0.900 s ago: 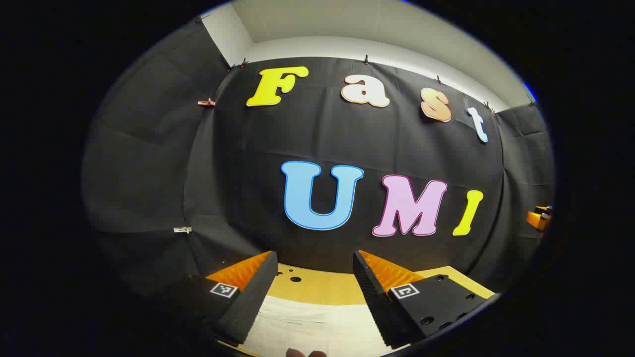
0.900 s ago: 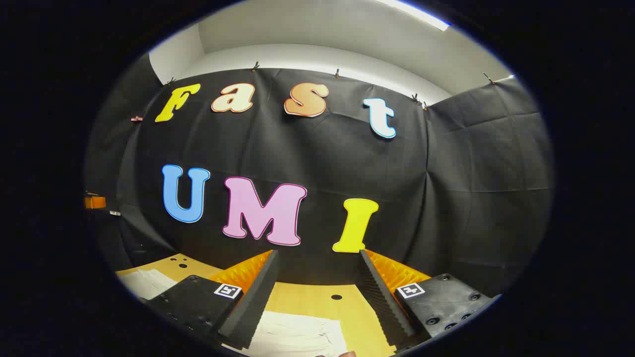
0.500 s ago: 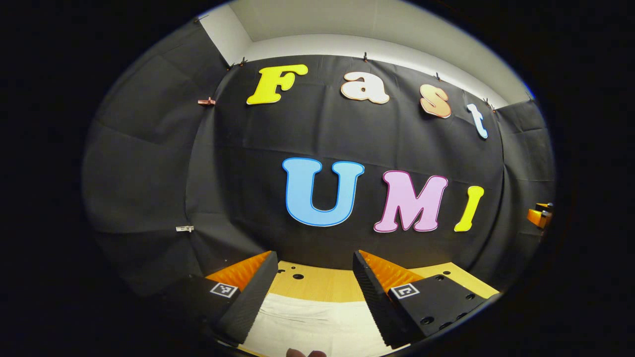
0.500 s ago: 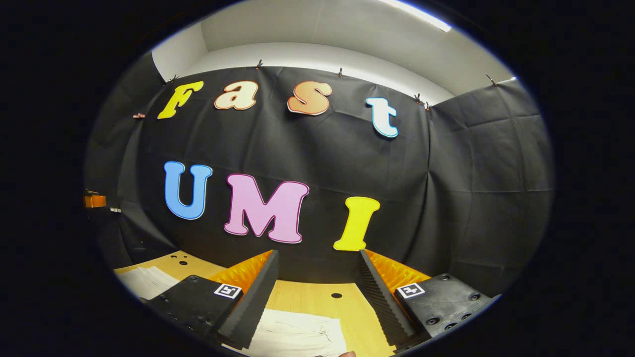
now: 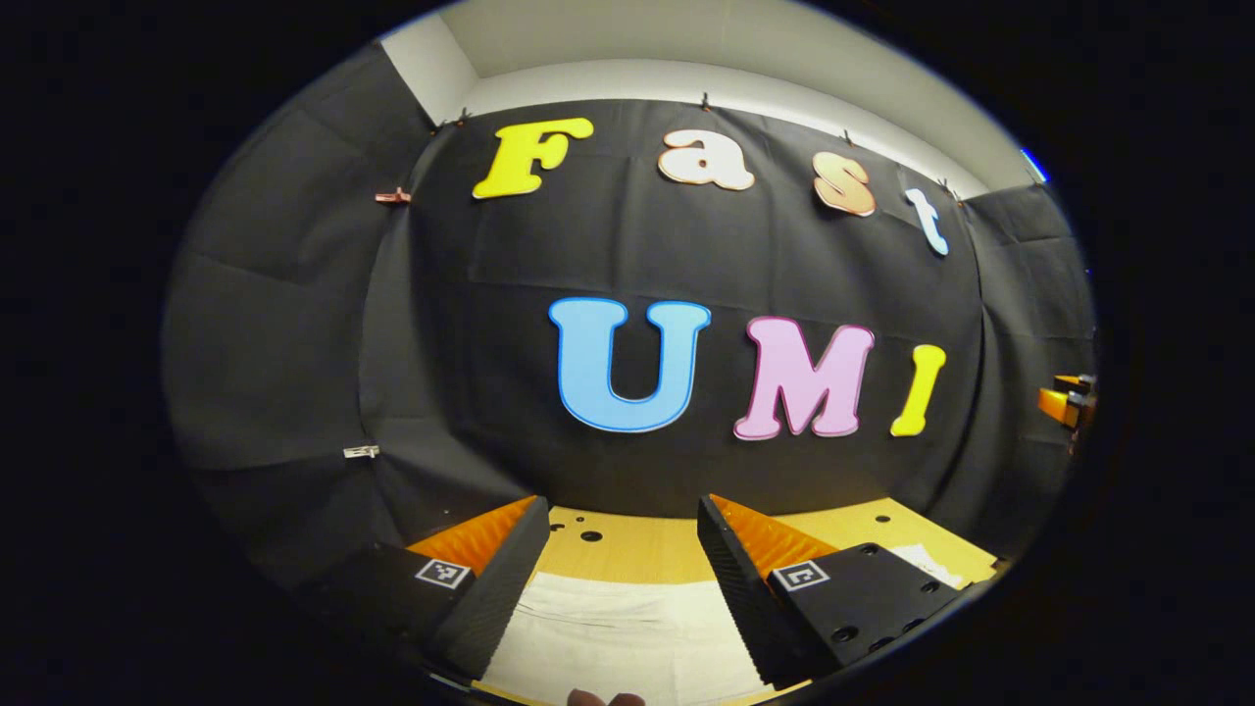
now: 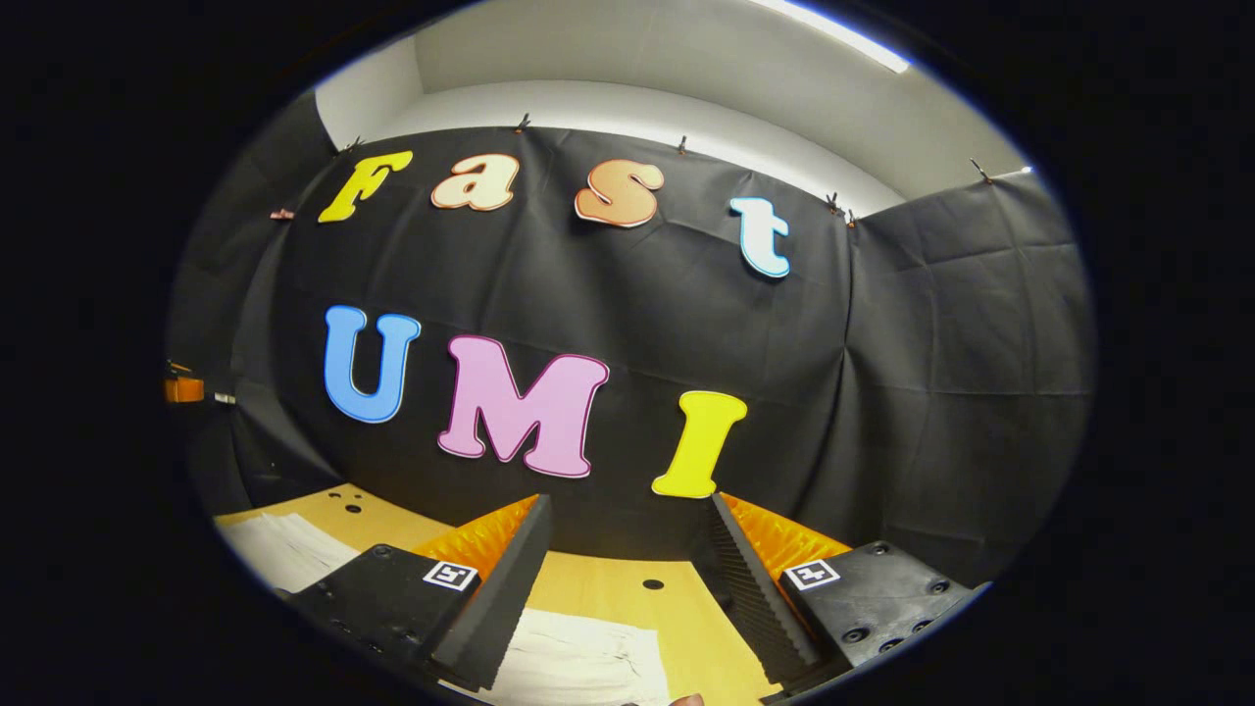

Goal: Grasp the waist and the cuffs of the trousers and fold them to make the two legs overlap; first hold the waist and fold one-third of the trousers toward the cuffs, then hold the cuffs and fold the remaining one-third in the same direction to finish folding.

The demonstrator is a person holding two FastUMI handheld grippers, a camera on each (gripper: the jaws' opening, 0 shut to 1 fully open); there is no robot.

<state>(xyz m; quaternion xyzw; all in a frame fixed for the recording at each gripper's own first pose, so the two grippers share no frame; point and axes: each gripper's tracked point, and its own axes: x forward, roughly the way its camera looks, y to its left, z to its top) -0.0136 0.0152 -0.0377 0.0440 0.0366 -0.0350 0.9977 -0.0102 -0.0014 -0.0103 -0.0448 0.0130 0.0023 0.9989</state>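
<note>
Trousers (image 5: pixel 627 637) lie flat on the table (image 5: pixel 637 544), pale cloth reaching under both tools, likely spread for the first fold. The left gripper (image 5: pixel 613 579) and right gripper (image 6: pixel 627 579) hover with fingers apart, gripping nothing (bare wood runs to the far edge, leaving room).

Ridged fingers (image 5: pixel 510 579) carry 2 square markers (image 5: pixel 440 573).

Both views sharp, no motion blur, strong fisheye bending toward edges. Light from above: ceiling light strip (image 6: pixel 833 29) glares at top of right gripper view, pale upper wall (image 5: pixel 745 83) bright. Wooden table (image 5: pixel 637 544) evenly lit, soft shadows; view rims fall off dim
</note>
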